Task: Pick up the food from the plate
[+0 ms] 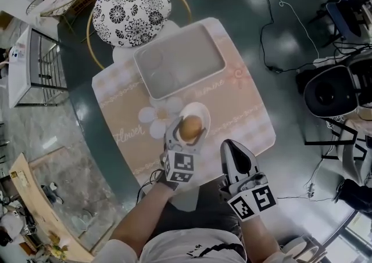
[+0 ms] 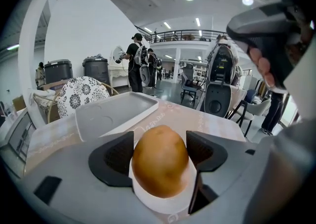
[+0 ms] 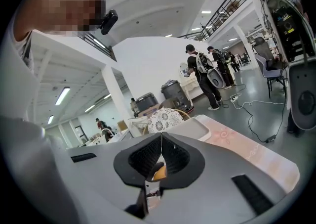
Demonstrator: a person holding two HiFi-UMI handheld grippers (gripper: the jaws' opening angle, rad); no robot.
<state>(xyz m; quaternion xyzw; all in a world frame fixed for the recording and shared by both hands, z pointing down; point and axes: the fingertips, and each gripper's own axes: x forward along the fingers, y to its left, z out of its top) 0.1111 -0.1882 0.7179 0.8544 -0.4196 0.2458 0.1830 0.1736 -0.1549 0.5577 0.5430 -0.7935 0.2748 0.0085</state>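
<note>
Spanning the middle of the head view, a table (image 1: 247, 114) covered with a pale floral cloth is seen. A chair with a black-and-white flowered cushion (image 1: 131, 9) is placed beyond its 11 o'clock corner. An empty grey tray (image 1: 180, 61) is set at the table's 12 o'clock side. A small white plate (image 1: 199, 108) is placed just past the table's centre, toward 6 o'clock.

The left gripper (image 1: 187, 135) is brought in over the plate from 6 o'clock. Its jaws are spread wide, with one dark pad at 9 o'clock and the other at 3 o'clock of the food. The right gripper (image 1: 234, 147) is held at 4 o'clock of the plate, over the table's near edge. Its jaws are pressed together with nothing clamped between them.

The food, a brown egg-shaped item (image 2: 160, 161), is seen resting on the plate, between the left pads. Whether the pads touch it cannot be settled, but no squeeze is shown.

The approach is judged complete and the jaws aligned. The closing on the food and the lift off the plate are judged not yet done.
</note>
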